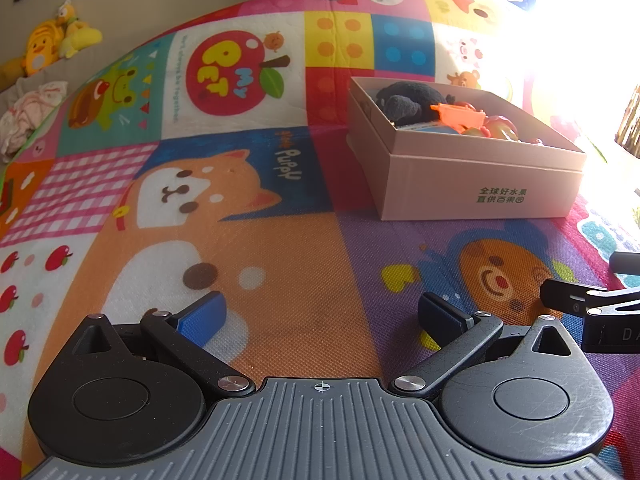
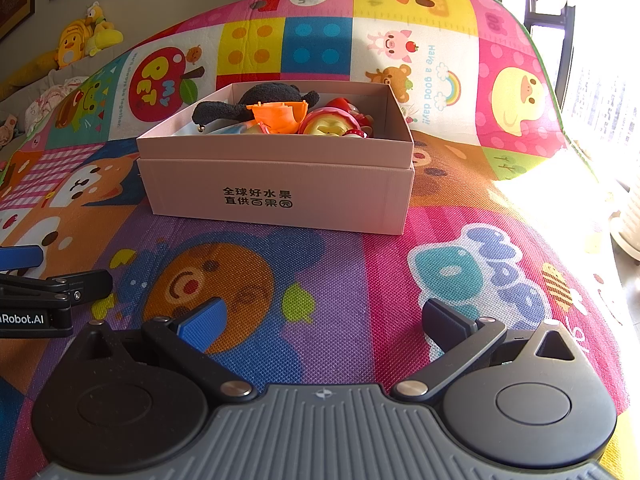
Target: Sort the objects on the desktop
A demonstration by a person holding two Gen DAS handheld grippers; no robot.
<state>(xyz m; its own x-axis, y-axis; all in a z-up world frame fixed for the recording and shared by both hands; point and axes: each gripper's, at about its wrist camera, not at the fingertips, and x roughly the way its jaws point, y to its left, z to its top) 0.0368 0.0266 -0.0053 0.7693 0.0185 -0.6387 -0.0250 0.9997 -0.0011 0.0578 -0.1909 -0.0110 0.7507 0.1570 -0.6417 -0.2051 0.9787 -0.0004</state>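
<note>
Seemingly all toys sit in the pink box [image 2: 280, 184]; left gripper [image 1: 320, 312] and right gripper [image 2: 322, 316] hover with jaws wide, empty; check the mat [image 2: 360, 280] for strays

matt cardboard box [image 2: 276, 196], woven mat [image 2: 340, 264]

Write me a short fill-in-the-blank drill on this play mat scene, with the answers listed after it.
1. The black plush toy lies inside the pink ____.
2. The left gripper and the right gripper both have their jaws ____.
3. The toy resting against the black plush toy is coloured ____.
4. The box stands on a colourful cartoon ____.

Missing words: box; open; orange; mat
</note>
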